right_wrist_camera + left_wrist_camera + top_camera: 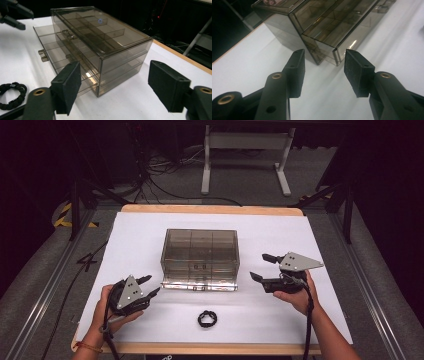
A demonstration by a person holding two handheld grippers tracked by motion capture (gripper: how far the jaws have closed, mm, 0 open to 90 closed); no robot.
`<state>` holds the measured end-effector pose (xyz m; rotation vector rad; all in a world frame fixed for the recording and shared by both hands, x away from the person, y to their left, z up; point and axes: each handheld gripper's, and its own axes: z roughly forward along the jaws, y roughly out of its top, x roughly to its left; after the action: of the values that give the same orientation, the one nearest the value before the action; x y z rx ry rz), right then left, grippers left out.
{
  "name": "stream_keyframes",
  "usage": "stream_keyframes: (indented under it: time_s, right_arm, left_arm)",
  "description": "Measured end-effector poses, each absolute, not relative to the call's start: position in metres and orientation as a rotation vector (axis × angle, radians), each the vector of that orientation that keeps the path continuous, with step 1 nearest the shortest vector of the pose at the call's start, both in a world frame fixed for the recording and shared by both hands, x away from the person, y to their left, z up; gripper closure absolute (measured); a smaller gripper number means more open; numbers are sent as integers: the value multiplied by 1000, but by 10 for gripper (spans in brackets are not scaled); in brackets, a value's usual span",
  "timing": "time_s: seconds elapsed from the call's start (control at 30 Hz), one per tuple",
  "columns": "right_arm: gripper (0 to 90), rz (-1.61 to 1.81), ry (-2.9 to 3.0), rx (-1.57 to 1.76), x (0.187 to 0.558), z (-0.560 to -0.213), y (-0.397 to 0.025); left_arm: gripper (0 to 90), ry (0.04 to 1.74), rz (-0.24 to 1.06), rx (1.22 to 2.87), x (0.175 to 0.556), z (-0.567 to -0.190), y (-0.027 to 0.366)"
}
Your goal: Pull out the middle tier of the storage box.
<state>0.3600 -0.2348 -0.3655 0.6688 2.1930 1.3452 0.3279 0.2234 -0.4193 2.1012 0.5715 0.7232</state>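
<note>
Meanwhile, the left claw (151,286) and right claw (260,267) both gaped empty, flanking the smoky drawer box (200,257) mid-tabletop (310,315), bottom drawer (200,285) slightly out; a black bracelet (207,318) lay nearer.

A lab: dark surround, floor cables (165,167), white-covered table (140,235).

My left gripper (148,286) and right gripper (262,266) are matte black, each topped by a grey three-cornered plate dotted with small dark holes. Their arms carry brass-ringed screw holes, and the flat rectangular pads (357,71) look rough-textured. A black cable trails from each. I wear an orange band (88,346) on my left wrist.
</note>
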Motion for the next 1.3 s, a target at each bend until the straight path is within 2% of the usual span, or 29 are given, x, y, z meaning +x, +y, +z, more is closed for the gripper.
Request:
stream_keyframes:
  time_s: [0.3,0.43,0.57,1.1,1.27,1.3]
  right_arm:
    - [561,1327,2344,511,355,-359,-206]
    - [588,1278,2434,428,352,-359,-189]
    - [575,1227,2499,399,354,-363,-178]
    - [630,988,2678,320,367,-376,-151]
    - [688,914,2698,280,370,-381,-142]
    - [720,896,2698,267,370,-382,-140]
  left_arm:
    - [499,437,647,2171,334,-409,211]
    - [498,413,636,2214,338,-410,204]
    - [499,389,609,2246,345,-407,197]
    - [500,356,553,2374,357,-406,177]
    - [536,332,532,2411,361,-410,168]
    - [567,322,515,2411,361,-411,166]
